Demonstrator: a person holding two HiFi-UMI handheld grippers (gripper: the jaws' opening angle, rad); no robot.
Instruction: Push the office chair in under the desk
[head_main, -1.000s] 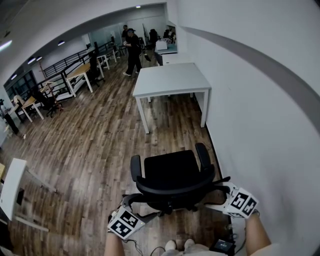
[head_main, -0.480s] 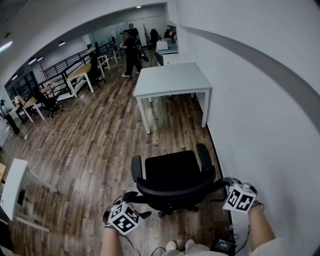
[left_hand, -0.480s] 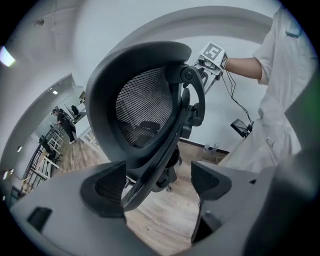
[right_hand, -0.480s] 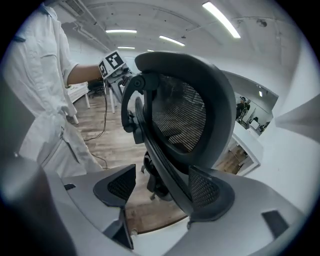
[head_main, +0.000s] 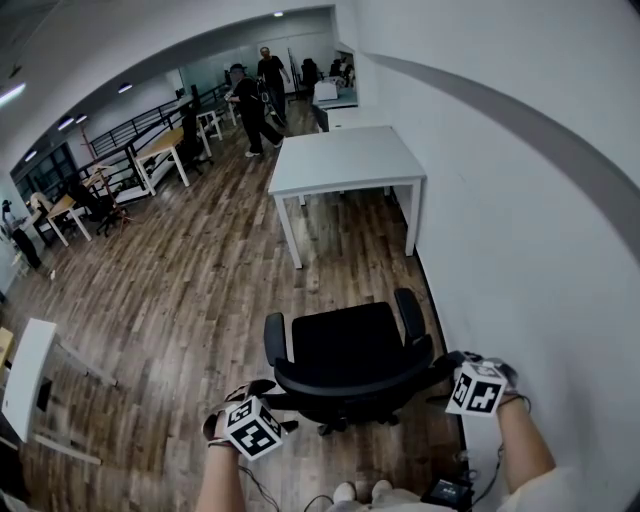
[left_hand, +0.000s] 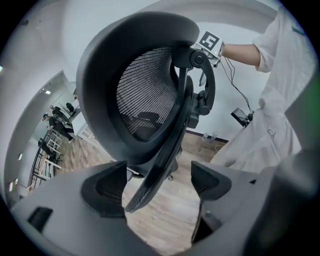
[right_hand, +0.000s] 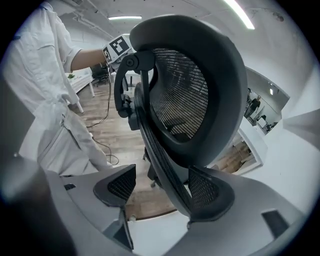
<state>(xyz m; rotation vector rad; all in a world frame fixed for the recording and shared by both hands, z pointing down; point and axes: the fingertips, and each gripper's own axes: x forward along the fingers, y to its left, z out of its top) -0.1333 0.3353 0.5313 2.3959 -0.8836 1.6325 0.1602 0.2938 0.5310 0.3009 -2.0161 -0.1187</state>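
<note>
A black office chair (head_main: 345, 345) is seen from above in the lower centre of the head view, on a wooden floor (head_main: 200, 270) beside a white wall (head_main: 520, 230) at the right of the frame. Its seat faces a white desk (head_main: 345, 158) in the upper centre, and its backrest (left_hand: 145, 95) is turned toward the bottom edge, where the person stands. The left gripper (head_main: 272, 405) is held at the backrest's lower left end and the right gripper (head_main: 445, 372) at its right end. In the left gripper view the jaws are spread apart, with the backrest's dark rim passing between them, close to the left pad. In the right gripper view the jaws are likewise spread, and the rim lies against the right-hand pad without being clamped. The chair is well apart from the desk, with bare floor between them, and nothing is seen under the worktop. The task is judged to be at an early stage: the chair is lined up and braced at both sides, but nearly all of the push is left to be done.
</note>
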